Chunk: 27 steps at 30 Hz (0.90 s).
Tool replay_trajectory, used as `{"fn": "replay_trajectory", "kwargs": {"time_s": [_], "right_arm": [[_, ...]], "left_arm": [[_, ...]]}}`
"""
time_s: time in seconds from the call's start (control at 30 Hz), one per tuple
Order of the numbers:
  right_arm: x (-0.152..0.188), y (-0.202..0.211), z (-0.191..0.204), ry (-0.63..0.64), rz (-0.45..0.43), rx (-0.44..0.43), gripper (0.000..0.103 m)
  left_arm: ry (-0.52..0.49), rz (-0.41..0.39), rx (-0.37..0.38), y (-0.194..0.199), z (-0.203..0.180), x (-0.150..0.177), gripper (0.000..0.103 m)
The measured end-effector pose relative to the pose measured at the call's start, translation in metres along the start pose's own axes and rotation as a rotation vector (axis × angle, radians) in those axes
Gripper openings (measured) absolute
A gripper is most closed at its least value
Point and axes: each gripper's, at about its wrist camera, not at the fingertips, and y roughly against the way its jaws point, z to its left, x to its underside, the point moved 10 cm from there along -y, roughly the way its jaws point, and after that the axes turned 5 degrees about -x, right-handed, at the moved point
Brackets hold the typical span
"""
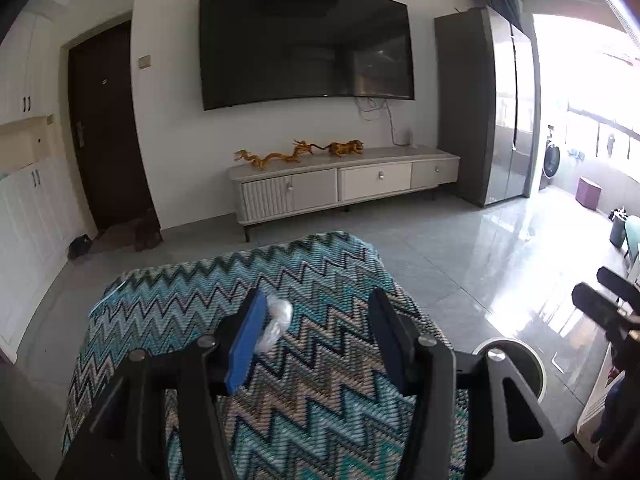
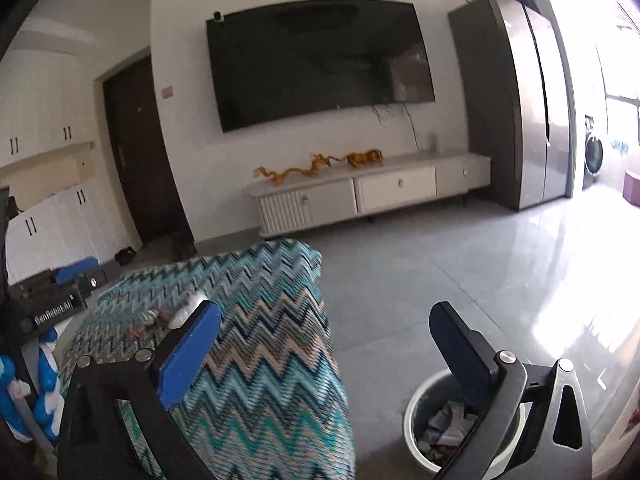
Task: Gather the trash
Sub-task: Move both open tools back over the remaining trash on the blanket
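Both grippers angle downward over a zigzag-patterned cloth (image 1: 304, 360); left gripper (image 1: 316, 340) parted, crumpled plastic wrapper (image 1: 276, 318) beside its left finger; right gripper (image 2: 324, 356) spread wide, empty, trash bin (image 2: 420, 436) below its right finger.

- A zigzag-patterned cloth in teal, blue and tan covers the table (image 1: 304, 280).
- A crumpled clear wrapper (image 1: 278, 318) lies on the cloth.
- A blurred reddish scrap (image 2: 154, 318) lies near it.
- A trash bin (image 2: 424, 436), paper scraps inside, stands on the glossy tiled floor (image 2: 440, 272) beside the table.
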Motion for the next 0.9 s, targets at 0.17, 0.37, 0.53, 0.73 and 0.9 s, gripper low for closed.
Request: {"fn": "replay_trajectory", "kwargs": {"time_s": [0.17,0.37,0.53,0.73,0.9], "right_arm": [[-0.006,0.004,0.024,0.027,-0.02,-0.019,0.103],[-0.007,0.007,0.049,0.047,-0.031,-0.052,0.103],[-0.005,0.012,0.062,0.049,-0.042,-0.087,0.103],[0.004,0.015,0.074,0.039,-0.041,-0.126,0.103],[0.013,0.013,0.084,0.035,-0.031,-0.165,0.103]], "left_arm": [[0.041,0.003,-0.012,0.006,0.024,0.008,0.056],[0.077,0.001,-0.033,0.011,0.045,0.017,0.056],[0.101,-0.029,-0.061,0.021,0.059,0.02,0.056],[0.106,-0.041,-0.074,0.036,0.067,0.025,0.056],[0.135,-0.029,-0.101,0.042,0.082,0.034,0.056]]}}
